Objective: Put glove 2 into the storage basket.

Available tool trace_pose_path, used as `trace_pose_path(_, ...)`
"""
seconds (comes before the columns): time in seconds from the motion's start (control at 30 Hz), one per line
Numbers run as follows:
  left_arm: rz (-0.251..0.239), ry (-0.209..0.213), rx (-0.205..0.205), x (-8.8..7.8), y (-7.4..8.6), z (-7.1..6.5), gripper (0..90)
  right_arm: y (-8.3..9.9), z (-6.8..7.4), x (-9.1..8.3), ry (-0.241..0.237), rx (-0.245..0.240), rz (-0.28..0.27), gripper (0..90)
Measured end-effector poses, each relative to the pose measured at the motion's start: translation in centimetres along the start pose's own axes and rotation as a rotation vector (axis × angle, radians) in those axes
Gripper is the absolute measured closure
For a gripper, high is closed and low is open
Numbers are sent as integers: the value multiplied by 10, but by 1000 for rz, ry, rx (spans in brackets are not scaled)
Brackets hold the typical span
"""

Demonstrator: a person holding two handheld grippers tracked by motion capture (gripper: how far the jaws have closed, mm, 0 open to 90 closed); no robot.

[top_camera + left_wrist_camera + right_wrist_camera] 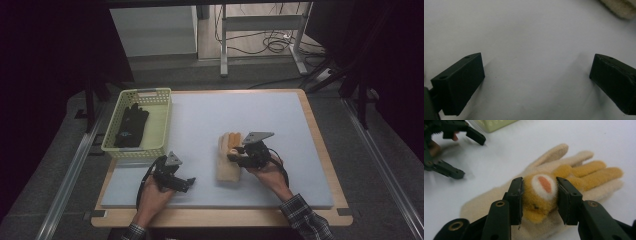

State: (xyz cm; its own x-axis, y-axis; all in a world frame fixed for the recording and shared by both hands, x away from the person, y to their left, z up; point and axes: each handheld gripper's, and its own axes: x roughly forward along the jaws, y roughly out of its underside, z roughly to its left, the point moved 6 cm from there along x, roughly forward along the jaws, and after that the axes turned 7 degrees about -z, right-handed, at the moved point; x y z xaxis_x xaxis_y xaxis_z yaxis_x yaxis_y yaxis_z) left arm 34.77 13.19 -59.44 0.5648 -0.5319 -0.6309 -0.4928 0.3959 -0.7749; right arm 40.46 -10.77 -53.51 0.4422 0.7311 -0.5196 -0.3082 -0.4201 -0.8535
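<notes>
A cream glove (227,172) (484,200) lies flat on the pale mat, fingers pointing away from the person. On top of it rests an orange fuzzy glove (233,140) (594,171), bunched at the wrist end around a white and orange patch. My right gripper (235,156) (539,188) is shut on that bunched part, a pad pressing on each side. My left gripper (186,183) (536,70) stays low over the bare mat to the left, jaws wide open with nothing between them. The right gripper view has it at the upper left (471,156). A cream glove edge (619,8) shows far off.
A pale yellow basket (161,125) stands at the mat's back left corner with a black glove (131,125) inside. The pale mat (260,112) covers a wooden table. Beyond the table are a frame's legs and cables on the floor.
</notes>
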Motion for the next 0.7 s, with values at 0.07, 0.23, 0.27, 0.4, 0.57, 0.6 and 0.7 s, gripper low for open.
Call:
trace_pose_path(0.07, 0, 0, -3, 0, 0, 0, 0, 6, -1, 4, 15, -17, 11, 551)
trace_pose_path(0.23, 0, 0, -3, 0, 0, 0, 0, 11, -2, 5, 16, 2, 0, 469)
trace_pose_path(0.27, 0, 0, -3, 0, 0, 0, 0, 10, -2, 4, 25, 6, -2, 438)
trace_pose_path(0.4, 0, 0, 0, 0, 0, 0, 0, 3, -3, -6, 35, 3, -19, 391)
trace_pose_path(0.57, 0, -1, 0, 0, 0, 0, 0, 0, -9, -22, 60, 17, -41, 385)
trace_pose_path(0.6, 0, -1, 0, 0, 0, 0, 0, 1, -11, -25, 62, 21, -42, 397)
trace_pose_path(0.7, 0, -1, -2, 0, 0, 0, 0, 10, -15, -33, 72, 41, -31, 486)
